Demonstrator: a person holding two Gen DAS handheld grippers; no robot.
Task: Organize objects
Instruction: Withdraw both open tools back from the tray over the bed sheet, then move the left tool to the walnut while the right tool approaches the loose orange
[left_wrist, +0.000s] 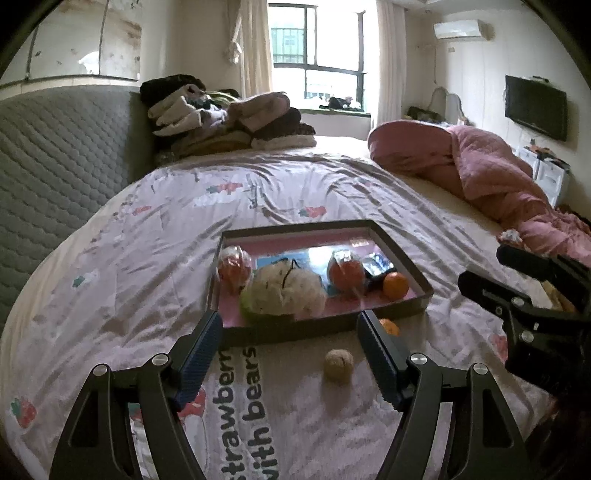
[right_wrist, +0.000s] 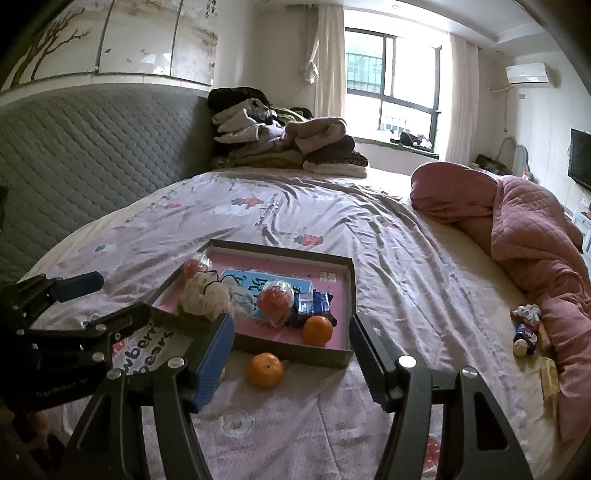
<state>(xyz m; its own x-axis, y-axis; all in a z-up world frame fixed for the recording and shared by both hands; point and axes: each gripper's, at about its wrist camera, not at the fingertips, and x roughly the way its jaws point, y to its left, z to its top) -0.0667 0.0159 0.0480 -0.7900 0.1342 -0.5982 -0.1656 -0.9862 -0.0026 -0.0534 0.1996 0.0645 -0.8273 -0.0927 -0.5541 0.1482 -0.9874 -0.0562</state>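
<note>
Bed (left_wrist: 295, 184) is covered by a printed sheet; shallow box (right_wrist: 334, 360) is set on it, holding wrapped items and an orange (right_wrist: 317, 330). Loose orange (right_wrist: 265, 370) and walnut (left_wrist: 338, 363) are left outside, near the box's front wall. Left gripper (left_wrist: 290, 328) and right gripper (right_wrist: 291, 326) are held apart, empty.

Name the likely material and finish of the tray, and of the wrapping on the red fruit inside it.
Tray: probably cardboard, matte grey-brown outside with a pink lining; its walls are thin, flat and sharply folded. Wrapping on the red fruit: seemingly thin clear plastic film, glossy, since it crinkles and shows white glints.
</note>
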